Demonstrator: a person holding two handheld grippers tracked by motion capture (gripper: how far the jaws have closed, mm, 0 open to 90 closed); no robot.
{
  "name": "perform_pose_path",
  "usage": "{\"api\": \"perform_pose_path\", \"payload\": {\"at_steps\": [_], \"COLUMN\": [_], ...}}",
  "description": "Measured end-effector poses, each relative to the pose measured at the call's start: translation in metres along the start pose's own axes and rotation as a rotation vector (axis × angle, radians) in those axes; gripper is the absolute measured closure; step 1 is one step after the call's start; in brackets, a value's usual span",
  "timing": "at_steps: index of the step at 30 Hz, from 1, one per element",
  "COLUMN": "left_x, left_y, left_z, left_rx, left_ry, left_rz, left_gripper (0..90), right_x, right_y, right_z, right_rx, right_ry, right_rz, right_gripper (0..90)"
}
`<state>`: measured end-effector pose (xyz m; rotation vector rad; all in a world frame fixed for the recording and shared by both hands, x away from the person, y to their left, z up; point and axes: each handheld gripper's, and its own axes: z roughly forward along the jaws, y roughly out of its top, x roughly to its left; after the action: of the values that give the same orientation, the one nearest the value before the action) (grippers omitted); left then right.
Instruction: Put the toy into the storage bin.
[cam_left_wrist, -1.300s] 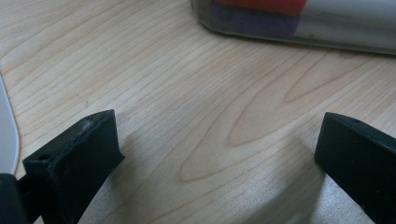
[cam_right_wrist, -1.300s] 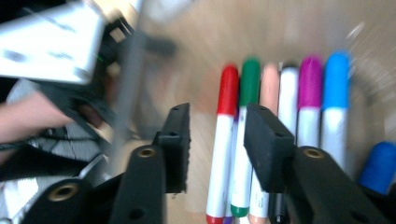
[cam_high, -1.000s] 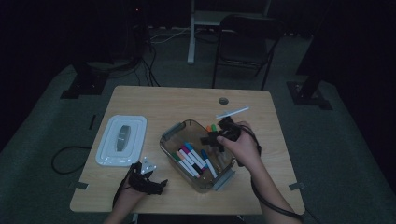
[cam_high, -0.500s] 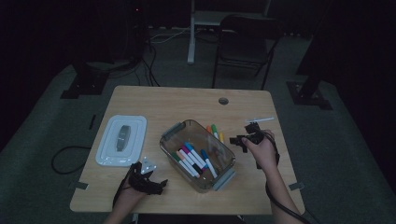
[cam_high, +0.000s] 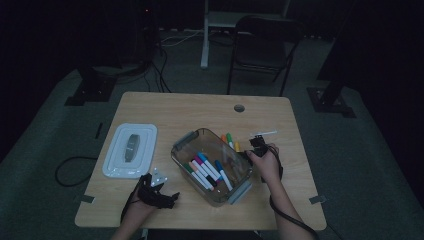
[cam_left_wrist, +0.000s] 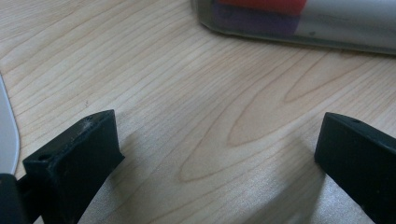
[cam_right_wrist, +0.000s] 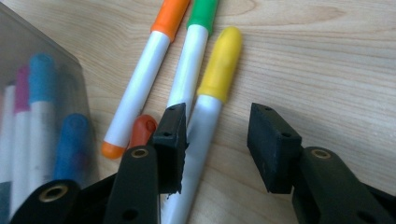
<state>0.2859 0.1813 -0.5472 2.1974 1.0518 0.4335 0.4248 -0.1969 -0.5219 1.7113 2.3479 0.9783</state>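
I see the wooden counter (cam_high: 200, 107) carrying everything. To the left of my right gripper (cam_right_wrist: 217, 140) sits the clear bin (cam_high: 186, 142), with a batch of markers lying in it. Farther off in that direction, just beyond my left gripper (cam_high: 159, 192), lies the white lid (cam_high: 131, 150) flat on the counter.

My left gripper rests low on the bare wood near the counter's front edge; in the left gripper view its jaws are spread wide with nothing between them, and a corner of the bin shows ahead.

My right gripper is down at the loose markers just right of the bin. Its jaws have just been closing and now straddle the yellow marker (cam_right_wrist: 205, 116), which lies between them; the left jaw is touching or nearly touching its white barrel, while the right jaw stands clear of it, so it isn't pinched yet. The marker's long axis runs straight away from the gripper, yellow cap at the far end. Just left of it lie the green marker (cam_right_wrist: 191, 60) and orange marker (cam_right_wrist: 144, 70), nearly parallel, caps also pointing away.
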Motion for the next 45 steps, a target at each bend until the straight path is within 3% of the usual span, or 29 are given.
{"api": "perform_pose_path", "payload": {"at_steps": [2, 8, 14, 22, 27, 31, 33, 39, 41, 42, 45], "left_x": [0.000, 0.000, 0.000, 0.000, 0.000, 0.000, 0.000, 0.000, 0.000, 0.000, 0.000], "left_y": [0.000, 0.000, 0.000, 0.000, 0.000, 0.000, 0.000, 0.000, 0.000, 0.000, 0.000], "left_z": [0.000, 0.000, 0.000, 0.000, 0.000, 0.000, 0.000, 0.000, 0.000, 0.000, 0.000], "left_rx": [0.000, 0.000, 0.000, 0.000, 0.000, 0.000, -0.001, -0.001, -0.001, -0.001, 0.000], "left_ry": [0.000, 0.000, 0.000, 0.000, 0.000, 0.000, 0.001, 0.001, 0.001, 0.001, 0.000], "left_rz": [0.000, 0.000, 0.000, 0.000, 0.000, 0.000, 0.000, 0.000, 0.000, -0.001, -0.001], "left_gripper": [0.7, 0.7, 0.7, 0.7, 0.7, 0.7, 0.7, 0.7, 0.7, 0.7, 0.7], "right_x": [0.001, -0.006, -0.014, -0.016, 0.000, 0.011, 0.027, 0.059, 0.064, 0.078, 0.088], "right_y": [0.000, 0.000, -0.002, 0.002, 0.012, 0.017, 0.023, 0.031, 0.031, 0.034, 0.036], "right_z": [0.002, -0.002, -0.010, -0.046, -0.082, -0.097, -0.109, -0.119, -0.119, -0.118, -0.117], "right_rx": [0.007, 0.004, -0.002, -0.069, -0.134, -0.164, -0.183, -0.191, -0.191, -0.182, -0.172], "right_ry": [-0.031, -0.086, -0.084, -0.029, 0.014, 0.044, 0.077, 0.140, 0.150, 0.178, 0.212], "right_rz": [-0.007, 0.034, 0.072, 0.095, 0.058, 0.031, -0.009, -0.078, -0.089, -0.124, -0.142], "right_gripper": [62.7, 72.6, 76.0, 76.2, 76.2, 76.2, 76.2, 76.2, 76.2, 76.2, 76.2]}}
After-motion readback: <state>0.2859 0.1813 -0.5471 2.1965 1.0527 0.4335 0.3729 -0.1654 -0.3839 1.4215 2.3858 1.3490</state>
